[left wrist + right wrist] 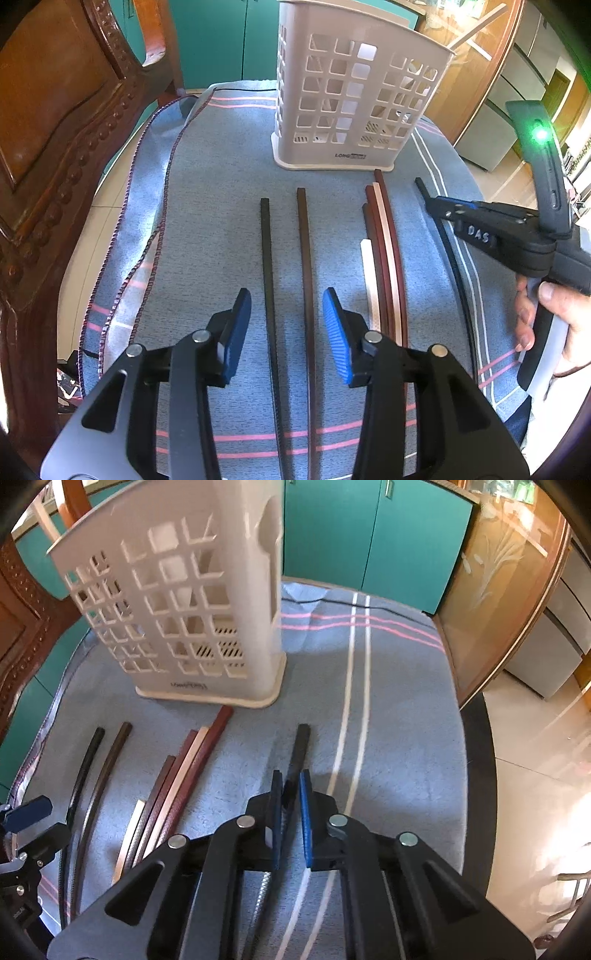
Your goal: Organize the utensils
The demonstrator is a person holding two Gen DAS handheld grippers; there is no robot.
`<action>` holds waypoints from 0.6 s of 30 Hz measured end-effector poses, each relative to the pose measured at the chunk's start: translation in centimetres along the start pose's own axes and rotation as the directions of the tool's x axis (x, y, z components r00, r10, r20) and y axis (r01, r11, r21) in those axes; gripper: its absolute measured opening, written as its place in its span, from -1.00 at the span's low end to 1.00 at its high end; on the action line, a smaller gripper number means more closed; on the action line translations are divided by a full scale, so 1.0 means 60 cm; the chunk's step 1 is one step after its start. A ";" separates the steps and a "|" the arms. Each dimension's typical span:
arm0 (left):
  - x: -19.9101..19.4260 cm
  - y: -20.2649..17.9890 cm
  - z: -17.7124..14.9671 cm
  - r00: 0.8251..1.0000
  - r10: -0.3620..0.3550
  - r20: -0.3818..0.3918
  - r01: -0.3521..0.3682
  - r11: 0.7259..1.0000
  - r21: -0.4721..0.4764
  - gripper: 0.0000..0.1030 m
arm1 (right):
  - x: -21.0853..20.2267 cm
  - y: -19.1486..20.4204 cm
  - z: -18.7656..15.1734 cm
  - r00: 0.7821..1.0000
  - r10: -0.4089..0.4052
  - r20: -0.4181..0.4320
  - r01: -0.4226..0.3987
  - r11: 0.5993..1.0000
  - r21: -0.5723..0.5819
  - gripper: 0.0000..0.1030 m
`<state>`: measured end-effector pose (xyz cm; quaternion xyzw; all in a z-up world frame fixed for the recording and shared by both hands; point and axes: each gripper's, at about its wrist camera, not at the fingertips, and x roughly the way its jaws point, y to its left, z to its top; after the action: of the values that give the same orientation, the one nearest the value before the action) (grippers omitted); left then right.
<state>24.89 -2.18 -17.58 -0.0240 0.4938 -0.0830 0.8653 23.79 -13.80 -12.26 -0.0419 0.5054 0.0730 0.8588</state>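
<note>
Cloth: I see a blue-grey cloth (207, 229) with pink and white stripes covering the whole work surface; everything stands or lies on it.
Chair: a carved brown wooden chair (55, 147) rises just beside the cloth's left edge in my left view.
Cabinet: teal doors (369, 535) stand behind the cloth.
Holder: a pale plastic utensil holder (347, 99) with square cut-outs stands upright at the far end of the cloth, past the tips of the sticks.
Sticks: chopsticks lie lengthwise, pointing toward the holder. A black stick (266, 258) and a dark brown stick (304, 258) lie apart from each other below my left gripper. To their right, a bundle (384, 251) of reddish-brown, tan and cream sticks lies touching side by side.
Right stick: another black stick (300, 746) lies well right of the bundle, near the white stripes.
Left gripper (287, 328): my jaws stand partly apart above the cloth, straddling the black and dark brown sticks without pressing on either.
Right gripper (291, 794): my jaws are pinched close on the lone black stick, its tip poking out ahead of the blue pads (304, 812).
Hand: the person's right hand (546, 325) wraps the right gripper's handle.
</note>
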 end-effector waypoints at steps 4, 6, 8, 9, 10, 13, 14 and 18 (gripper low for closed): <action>0.001 -0.002 -0.001 1.000 0.003 -0.002 -0.003 1.000 0.005 -0.12 | 0.001 0.004 -0.002 1.000 -0.011 -0.008 0.011 1.000 -0.002 -0.80; 0.002 -0.001 -0.001 1.000 0.005 -0.003 -0.005 1.000 0.003 -0.12 | 0.002 0.003 -0.002 1.000 -0.010 -0.011 0.010 1.000 0.004 -0.80; 0.002 0.000 -0.002 1.000 0.005 -0.003 -0.005 1.000 0.001 -0.12 | 0.007 -0.002 -0.002 1.000 -0.009 -0.014 0.009 1.000 0.007 -0.79; 0.002 0.000 -0.001 1.000 0.005 -0.002 -0.005 1.000 0.001 -0.12 | 0.010 -0.004 0.000 1.000 -0.010 -0.014 0.010 1.000 0.006 -0.79; 0.002 -0.001 -0.002 1.000 0.005 -0.002 -0.005 1.000 0.001 -0.12 | 0.011 -0.004 0.001 1.000 -0.011 -0.014 0.011 1.000 0.005 -0.79; 0.002 -0.001 -0.002 1.000 0.006 -0.002 -0.006 1.000 0.000 -0.12 | 0.016 -0.006 0.001 1.000 -0.015 -0.015 0.015 1.000 0.004 -0.79; 0.001 -0.001 -0.001 1.000 0.007 -0.001 -0.007 1.000 -0.003 -0.12 | 0.019 -0.006 0.001 1.000 -0.016 -0.015 0.016 1.000 0.004 -0.78; 0.000 0.008 0.002 1.000 0.012 0.011 -0.012 1.000 -0.019 -0.12 | 0.019 -0.003 0.001 1.000 -0.020 -0.014 0.020 1.000 0.004 -0.76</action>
<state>25.02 -1.73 -17.57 -0.0298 0.4898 -0.0730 0.8683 24.41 -13.89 -13.26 -0.0457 0.5113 0.0631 0.8559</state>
